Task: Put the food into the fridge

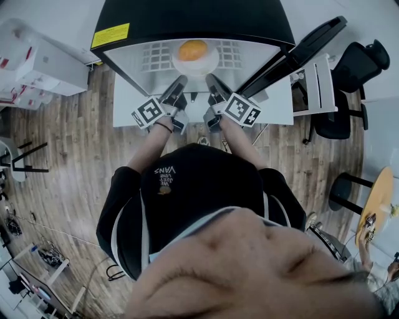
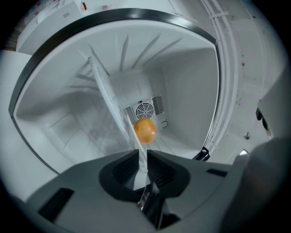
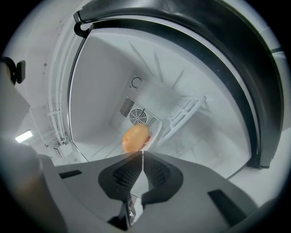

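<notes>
1. Grey plastic came nearest: we saw the dark grey two-jaw left gripper (image 2: 142,154) and its twin, the right gripper (image 3: 142,155), held side by side and pointing level into the open cabinet.
2. Each gripper was rolled onto its side. We judged that this let the jaws nip a thin edge from above and below.
3. Both pairs of jaws stood almost together, each clamped on the near rim of the round white plate (image 1: 212,64). A sliver of white rim showed between the pads in each gripper view. Two grips on one rim, we reckoned, made for a level plate.
4. On the plate sat the round orange-yellow food (image 1: 192,50), about at its middle. It was already inside the small black fridge (image 1: 187,19), whose black door (image 1: 305,47) hung open on the right.
5. Under the plate lay the white ribbed shelf (image 1: 154,59). We could not tell whether the plate's weight rested on it yet.
6. Farthest back, a round white fan grille (image 2: 144,110) marked the rear wall. We judged there was room to push the plate deeper before letting go.
</notes>
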The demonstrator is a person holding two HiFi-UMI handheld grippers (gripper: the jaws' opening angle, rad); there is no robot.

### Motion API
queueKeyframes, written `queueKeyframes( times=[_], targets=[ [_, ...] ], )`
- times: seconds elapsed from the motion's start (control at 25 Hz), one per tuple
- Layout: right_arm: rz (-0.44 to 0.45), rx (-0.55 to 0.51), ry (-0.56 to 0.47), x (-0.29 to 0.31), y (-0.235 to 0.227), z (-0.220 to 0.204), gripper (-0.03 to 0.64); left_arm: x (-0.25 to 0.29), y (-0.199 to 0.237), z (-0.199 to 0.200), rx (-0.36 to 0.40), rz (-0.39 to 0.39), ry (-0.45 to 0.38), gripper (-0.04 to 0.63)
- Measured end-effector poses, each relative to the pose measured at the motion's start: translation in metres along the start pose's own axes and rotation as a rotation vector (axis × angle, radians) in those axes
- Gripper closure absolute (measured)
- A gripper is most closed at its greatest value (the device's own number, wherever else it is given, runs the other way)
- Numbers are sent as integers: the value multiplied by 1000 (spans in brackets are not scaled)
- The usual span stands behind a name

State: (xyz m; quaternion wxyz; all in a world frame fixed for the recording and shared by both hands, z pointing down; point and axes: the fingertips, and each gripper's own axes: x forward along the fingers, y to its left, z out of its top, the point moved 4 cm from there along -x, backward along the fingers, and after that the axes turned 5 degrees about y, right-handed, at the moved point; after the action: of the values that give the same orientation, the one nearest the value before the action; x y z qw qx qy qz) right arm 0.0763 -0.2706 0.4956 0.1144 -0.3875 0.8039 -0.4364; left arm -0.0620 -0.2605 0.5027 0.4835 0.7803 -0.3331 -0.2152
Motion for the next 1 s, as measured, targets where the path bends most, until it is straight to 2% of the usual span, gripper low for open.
queueKeyframes(
  times=[0.28, 1.0],
  targets=[
    [-26, -68, 3, 2, -3, 4, 595, 4, 2, 2, 5, 2, 4, 558],
    [-37, -146, 10, 14, 1, 12, 595, 10, 9, 13, 51, 17, 25, 558]
  ],
)
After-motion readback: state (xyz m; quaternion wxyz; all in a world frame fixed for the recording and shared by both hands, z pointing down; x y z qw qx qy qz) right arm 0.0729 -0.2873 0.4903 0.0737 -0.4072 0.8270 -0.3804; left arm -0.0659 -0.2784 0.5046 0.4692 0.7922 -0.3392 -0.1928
